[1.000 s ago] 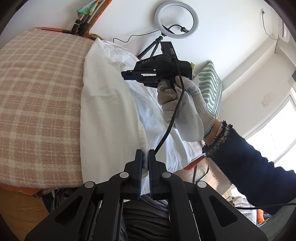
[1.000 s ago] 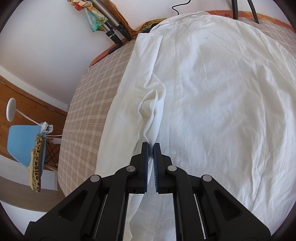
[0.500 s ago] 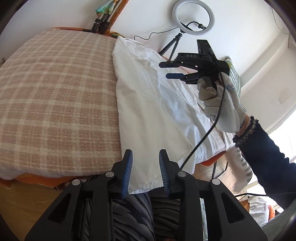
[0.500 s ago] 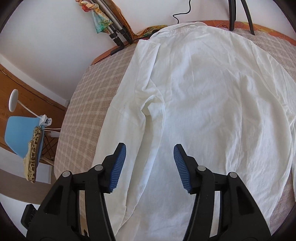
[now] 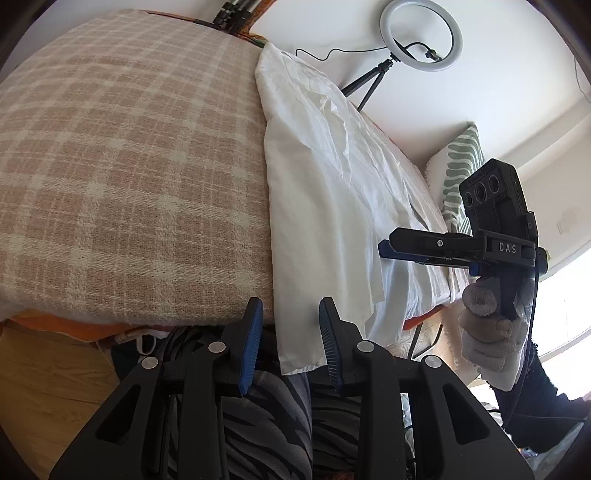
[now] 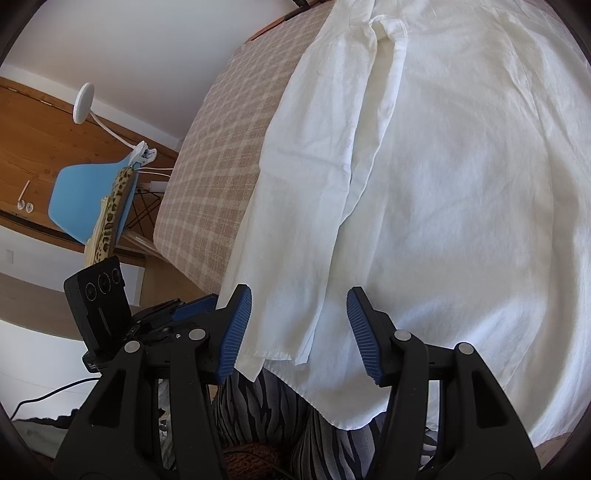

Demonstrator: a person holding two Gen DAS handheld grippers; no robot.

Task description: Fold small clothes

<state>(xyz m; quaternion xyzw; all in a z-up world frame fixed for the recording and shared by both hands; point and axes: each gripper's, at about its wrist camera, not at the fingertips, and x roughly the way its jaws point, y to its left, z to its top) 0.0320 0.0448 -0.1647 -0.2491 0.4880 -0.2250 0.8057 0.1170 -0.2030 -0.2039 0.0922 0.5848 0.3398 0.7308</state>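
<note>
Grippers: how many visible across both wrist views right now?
2. The left gripper sits over the near hem of the white shirt; the right gripper hovers over the folded sleeve edge. Both appear in each other's view.

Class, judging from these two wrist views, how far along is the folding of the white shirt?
Done: one side of the white shirt is folded inward. In hand: nothing; left gripper and right gripper are open. Left: the far side and the hem, which overhangs the plaid blanket.

Pink-beige plaid blanket (image 5: 129, 166) covers my work surface. Ring light (image 5: 421, 35) on tripod stands against white wall beyond it. Green-patterned pillow (image 5: 460, 173) at far right. Blue chair (image 6: 86, 199) with leopard-print cloth (image 6: 110, 214) to my left, white lamp (image 6: 83, 103) clipped on it.
</note>
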